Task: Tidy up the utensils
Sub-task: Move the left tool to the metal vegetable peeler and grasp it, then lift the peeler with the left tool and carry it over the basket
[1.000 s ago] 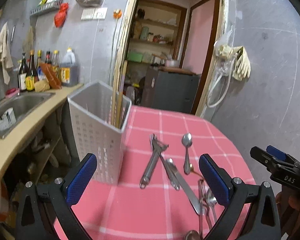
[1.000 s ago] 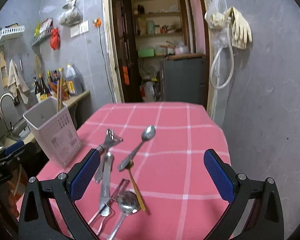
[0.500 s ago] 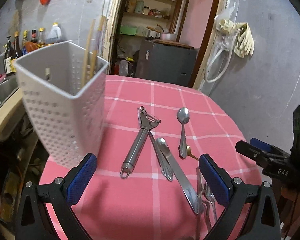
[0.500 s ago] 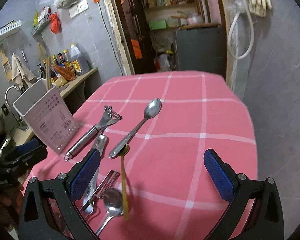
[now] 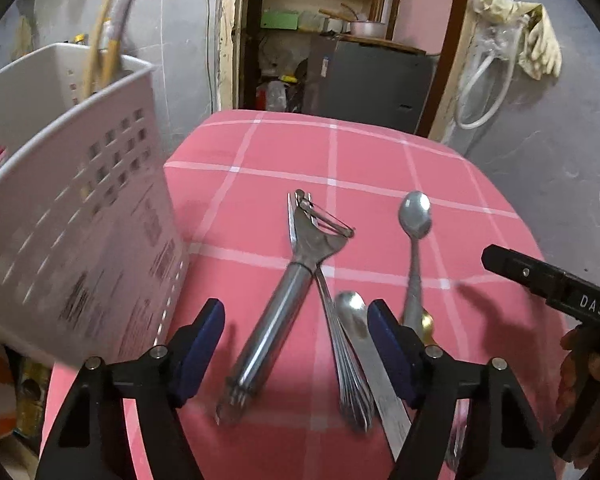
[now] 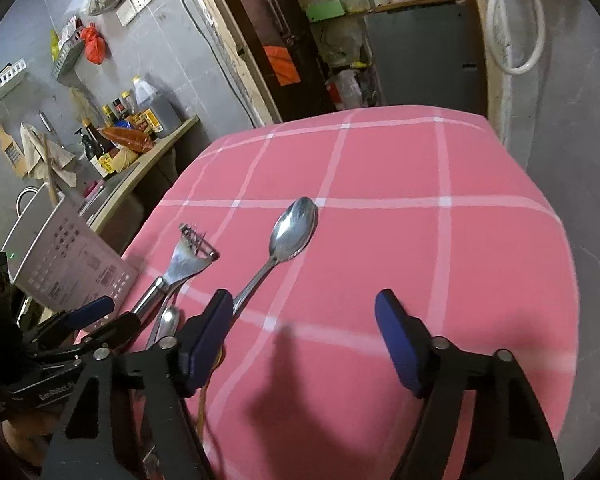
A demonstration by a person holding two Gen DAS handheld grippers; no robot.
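Observation:
A steel peeler [image 5: 278, 304] lies on the pink checked tablecloth [image 5: 372, 160], with a fork [image 5: 340, 360], a knife [image 5: 376, 376] and a steel spoon [image 5: 414, 240] beside it. My left gripper [image 5: 296, 344] is open, low over the peeler's handle, which lies between its fingers. A white perforated utensil holder [image 5: 72, 216] with wooden sticks stands at the left. My right gripper [image 6: 304, 336] is open and empty above the cloth, right of the spoon [image 6: 284, 244] and peeler [image 6: 176, 272].
A counter with bottles [image 6: 116, 140] and a sink lies to the left of the table. A doorway with shelves and a grey cabinet [image 5: 368, 84] is behind. A hose and gloves [image 5: 536, 44] hang on the right wall.
Both grippers have moved down and forward toward the utensils. The left gripper now straddles the peeler's handle and its fingers stand closer together. The right gripper has closed in on the spoon.

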